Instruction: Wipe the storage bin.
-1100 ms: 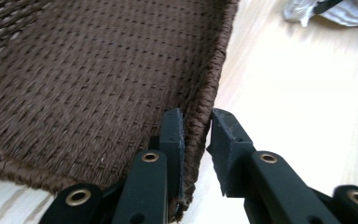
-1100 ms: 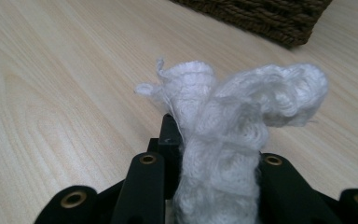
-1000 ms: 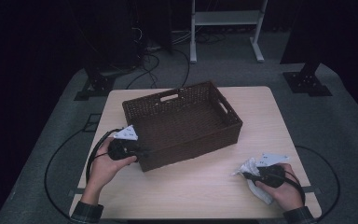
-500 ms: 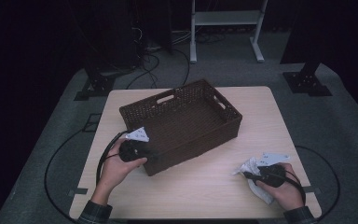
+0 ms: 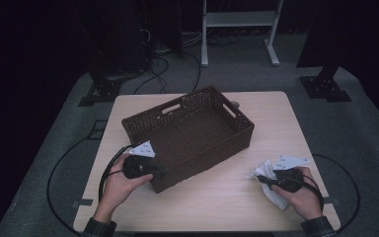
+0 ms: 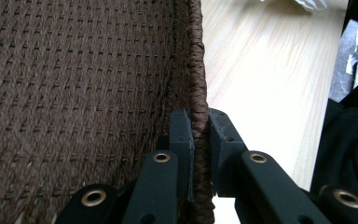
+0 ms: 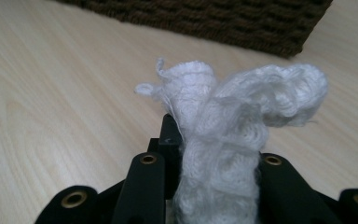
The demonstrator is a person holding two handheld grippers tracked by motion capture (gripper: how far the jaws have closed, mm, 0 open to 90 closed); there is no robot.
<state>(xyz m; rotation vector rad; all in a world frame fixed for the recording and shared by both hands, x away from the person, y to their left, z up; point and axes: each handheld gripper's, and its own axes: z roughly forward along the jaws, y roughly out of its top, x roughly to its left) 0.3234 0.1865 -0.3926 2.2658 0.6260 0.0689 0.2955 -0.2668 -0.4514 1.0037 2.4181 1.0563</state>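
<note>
Your left gripper (image 6: 200,140) pinches the dark brown woven basket's (image 5: 197,129) front-left rim, while your right gripper (image 7: 214,140) clamps a crumpled white cloth (image 7: 235,130) near the light wooden table's (image 5: 217,197) front-right corner.

In the left gripper view the woven basket (image 6: 74,84) runs off the top, left and bottom edges. In the right gripper view the white cloth (image 7: 228,140) covers the right gripper (image 7: 214,154) at 5 o'clock, hiding one jaw's tip.
</note>
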